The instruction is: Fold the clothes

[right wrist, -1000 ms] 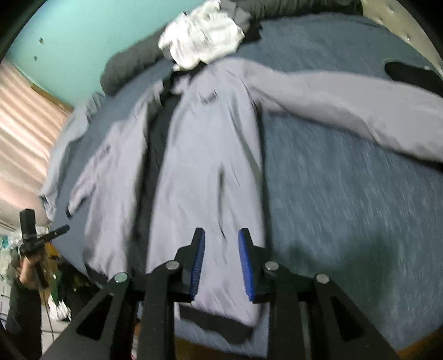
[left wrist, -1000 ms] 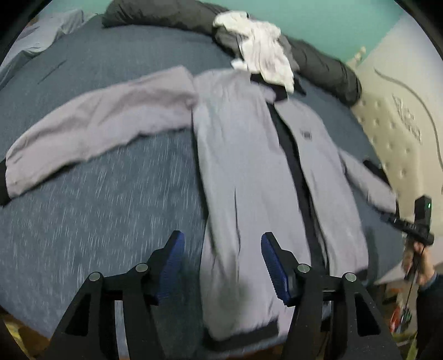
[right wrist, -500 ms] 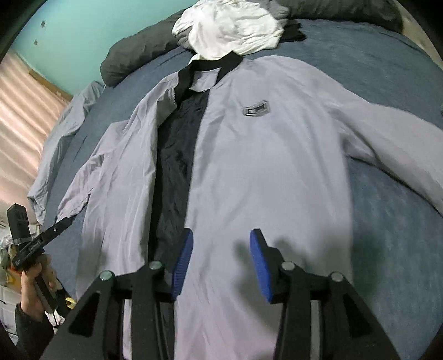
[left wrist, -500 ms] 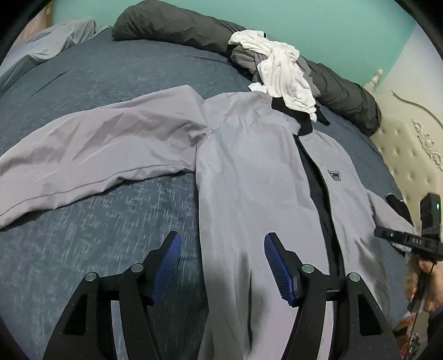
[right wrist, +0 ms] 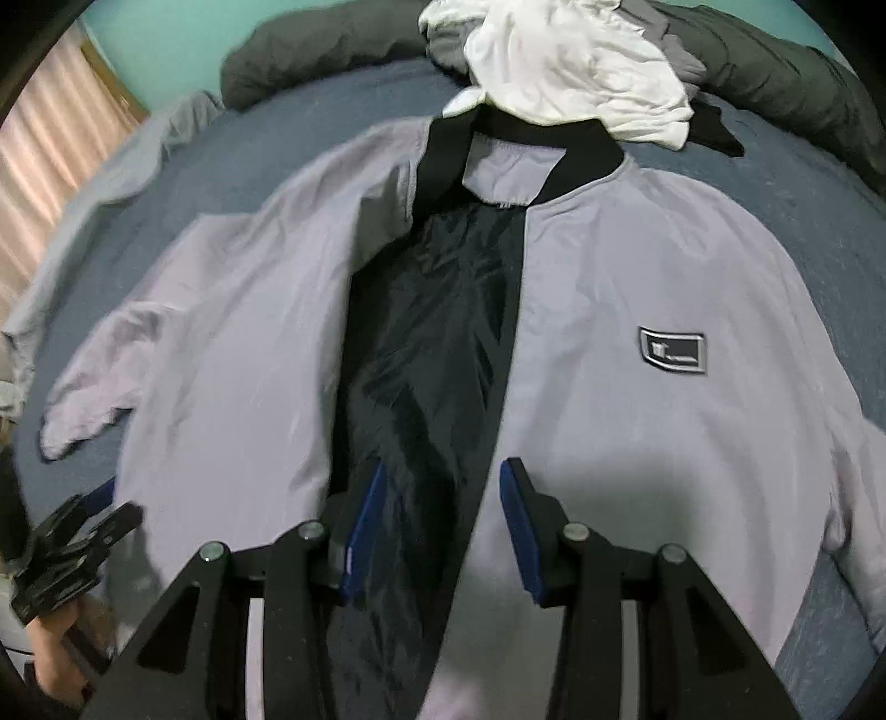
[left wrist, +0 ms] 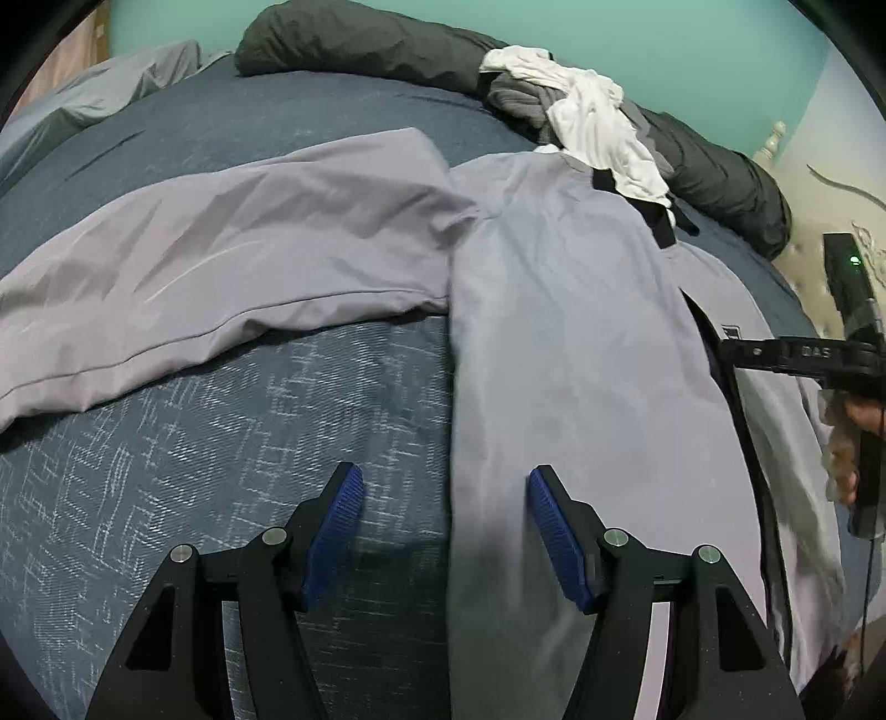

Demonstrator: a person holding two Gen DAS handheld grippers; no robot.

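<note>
Plainly spread front-up across the blue bed (left wrist: pixel 221 454): grey jacket (right wrist: pixel 664 266), unzipped, dark lining (right wrist: pixel 432 343) showing down the middle, black collar (right wrist: pixel 581 149) toward the far side, small dark badge (right wrist: pixel 673 353) on one chest panel; one sleeve (left wrist: pixel 221 260) stretched out sideways over the bedspread; white garment (right wrist: pixel 570 72) heaped just past the collar, touching it, with a dark grey duvet (left wrist: pixel 360 44) behind. Left tongs (left wrist: pixel 446 493) parted wide, holding nothing, poised above the jacket's side edge and the bedspread; right tongs (right wrist: pixel 440 487) partly open after widening just now, empty, above the front opening near the lining.
</note>
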